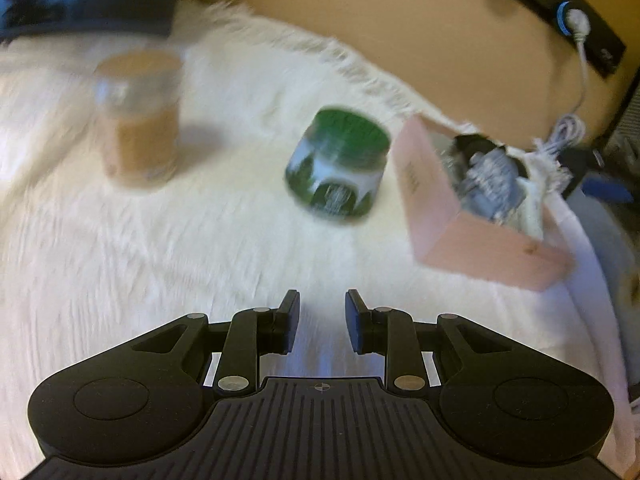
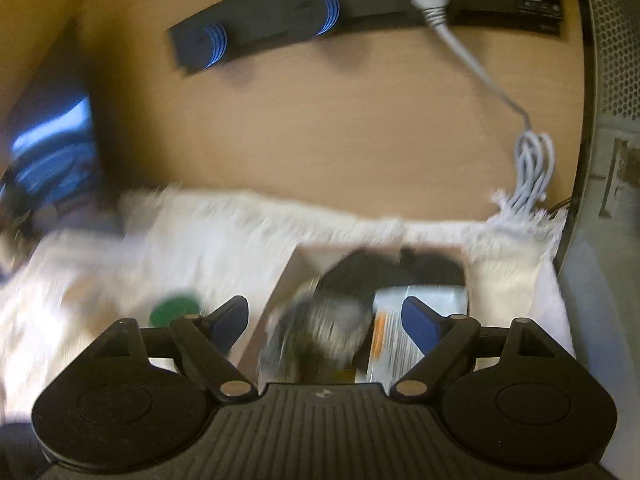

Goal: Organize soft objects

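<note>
A pink box (image 1: 436,196) lies on the white furry rug (image 1: 160,240), with grey and black soft items (image 1: 486,178) inside. My left gripper (image 1: 322,320) is open and empty, low over the rug, short of a green-lidded jar (image 1: 340,160). In the right wrist view my right gripper (image 2: 326,322) is wide open right above the box (image 2: 288,280). A blurred grey fuzzy item (image 2: 320,328) lies between its fingers, with a black item (image 2: 372,272) and a white packet (image 2: 400,332) beside it. Whether the fingers touch anything is unclear.
A clear jar with tan contents (image 1: 138,116) stands at the rug's left. A black power strip (image 2: 320,12) with a white plug and coiled cable (image 2: 532,168) is on the wooden surface behind. The green lid (image 2: 174,312) shows left of the box. Both views are motion-blurred.
</note>
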Demonstrator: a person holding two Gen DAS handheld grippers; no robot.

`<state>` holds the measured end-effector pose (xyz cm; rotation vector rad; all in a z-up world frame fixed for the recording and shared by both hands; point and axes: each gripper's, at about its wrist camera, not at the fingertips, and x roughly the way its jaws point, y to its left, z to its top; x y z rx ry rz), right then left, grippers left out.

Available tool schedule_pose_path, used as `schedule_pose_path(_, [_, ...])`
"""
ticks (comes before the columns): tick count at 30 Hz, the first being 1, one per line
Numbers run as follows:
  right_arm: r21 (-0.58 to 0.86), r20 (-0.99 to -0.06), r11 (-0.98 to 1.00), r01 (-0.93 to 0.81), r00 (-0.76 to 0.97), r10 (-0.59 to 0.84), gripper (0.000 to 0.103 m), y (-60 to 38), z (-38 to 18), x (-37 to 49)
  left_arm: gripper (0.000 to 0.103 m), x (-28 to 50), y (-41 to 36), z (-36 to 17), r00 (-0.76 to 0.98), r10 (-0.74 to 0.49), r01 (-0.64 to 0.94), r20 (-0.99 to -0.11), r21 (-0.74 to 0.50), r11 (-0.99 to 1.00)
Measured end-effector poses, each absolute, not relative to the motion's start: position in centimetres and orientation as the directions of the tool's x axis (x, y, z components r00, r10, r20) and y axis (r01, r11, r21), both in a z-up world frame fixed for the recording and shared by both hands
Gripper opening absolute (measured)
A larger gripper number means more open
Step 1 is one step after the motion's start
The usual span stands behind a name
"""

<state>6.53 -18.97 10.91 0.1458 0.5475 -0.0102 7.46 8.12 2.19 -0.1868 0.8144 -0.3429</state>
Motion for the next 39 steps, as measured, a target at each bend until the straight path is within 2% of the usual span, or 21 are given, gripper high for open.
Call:
schedule_pose_path(4, [0.012, -0.576, 1.0, -0.007, 0.818, 0.012, 0.084, -16.9, 6.5, 3.5, 0.028, 5.3, 6.7, 0.5, 0.656, -0.314, 0.191, -0.686, -0.252, 0.949])
schedule_pose_path(7, [0.019, -0.659, 0.999, -0.032, 0.751, 0.037, 0.084, -16.5, 2.7, 3.3, 0.028, 4.0, 5.4, -0.1, 0.699, -0.264, 0.169, -0.665, -0.205, 0.964])
schedule_pose_path(12, [0.036, -0.704, 0.998, -0.048, 0.708, 0.06, 0.086, -15.9, -0.9, 3.4, 0.032, 2.3, 3.4, -0.4, 0.736, -0.236, 0.169, -0.634, -0.166, 0.972])
schedule_pose_path(15, [-0.015, -0.687, 0.998, -0.056, 0.726, 0.03, 0.088, -15.3, -1.5, 3.2, 0.049, 1.7, 1.9, -0.6, 0.758, -0.21, 0.182, -0.618, -0.109, 0.977])
schedule_pose_path(17, [-0.019, -0.678, 0.999, -0.048, 0.734, 0.022, 0.093, -15.4, -1.7, 3.2, 0.061, 1.5, 1.0, -0.9, 0.768, -0.198, 0.18, -0.609, -0.091, 0.979])
schedule_pose_path(19, [-0.013, -0.668, 0.999, -0.046, 0.743, 0.025, 0.095, -15.7, -1.9, 3.0, 0.065, 1.2, 0.2, -1.0, 0.776, -0.175, 0.174, -0.606, -0.062, 0.983])
schedule_pose_path(28, [-0.018, -0.636, 0.998, -0.054, 0.771, 0.03, 0.099, -16.6, -2.3, 2.1, 0.064, 0.9, -0.8, -1.2, 0.792, -0.115, 0.136, -0.6, -0.011, 0.991])
schedule_pose_path(39, [-0.003, -0.611, 0.999, -0.041, 0.791, 0.031, 0.101, -16.7, -2.5, 1.6, 0.063, 0.6, -0.3, -1.3, 0.796, -0.117, 0.129, -0.593, -0.023, 0.991])
